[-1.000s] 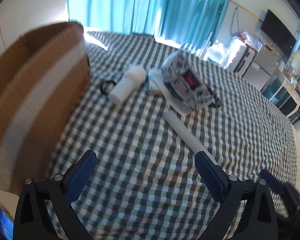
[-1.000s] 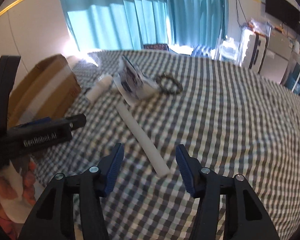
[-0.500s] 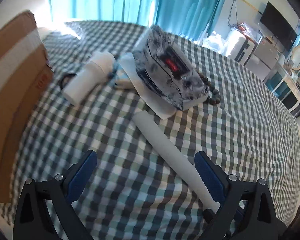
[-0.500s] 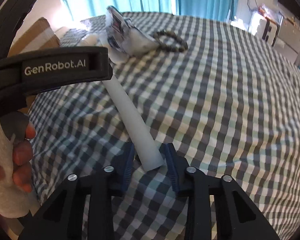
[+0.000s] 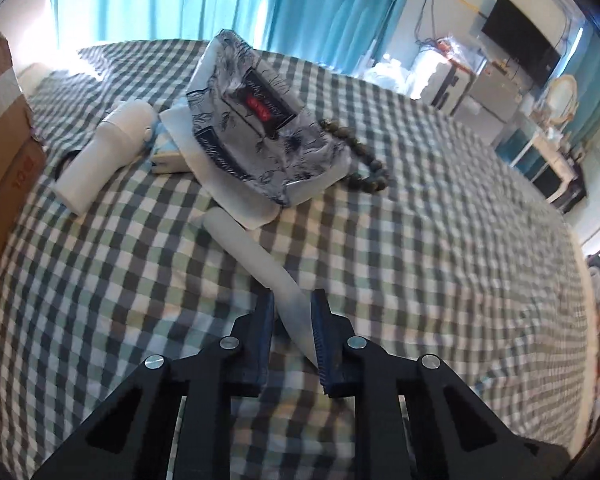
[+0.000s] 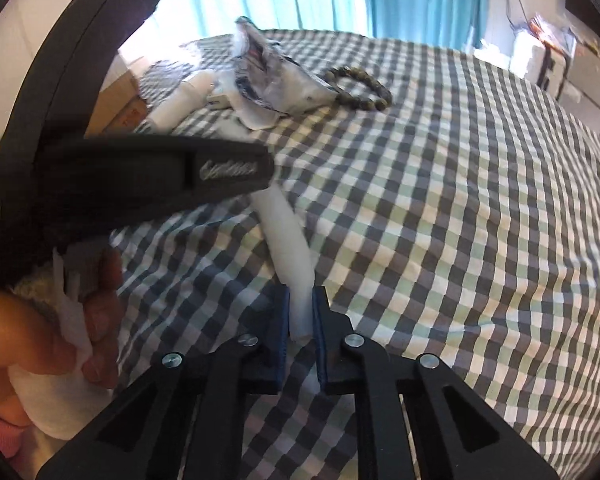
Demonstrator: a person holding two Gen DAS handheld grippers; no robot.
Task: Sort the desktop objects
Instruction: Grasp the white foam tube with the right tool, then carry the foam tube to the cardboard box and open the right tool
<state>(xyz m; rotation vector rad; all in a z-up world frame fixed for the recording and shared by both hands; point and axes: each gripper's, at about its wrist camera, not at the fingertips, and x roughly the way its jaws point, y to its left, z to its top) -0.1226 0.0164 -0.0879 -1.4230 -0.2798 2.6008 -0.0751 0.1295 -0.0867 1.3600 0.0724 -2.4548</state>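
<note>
**Checkered bed, one white tube, two grips**

Checkered bedding point(image 5: 420, 208) carries the clutter. We pinch the white tube point(image 5: 256, 258) with both grippers, left gripper point(image 5: 293, 316) and right gripper point(image 6: 300, 312), probably sharing its length for a level lift toward the cardboard box point(image 5: 4, 136).

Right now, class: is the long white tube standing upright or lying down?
Lying down. The long white tube stretches flat along the checked cloth, its near end between the right gripper fingers.
</note>
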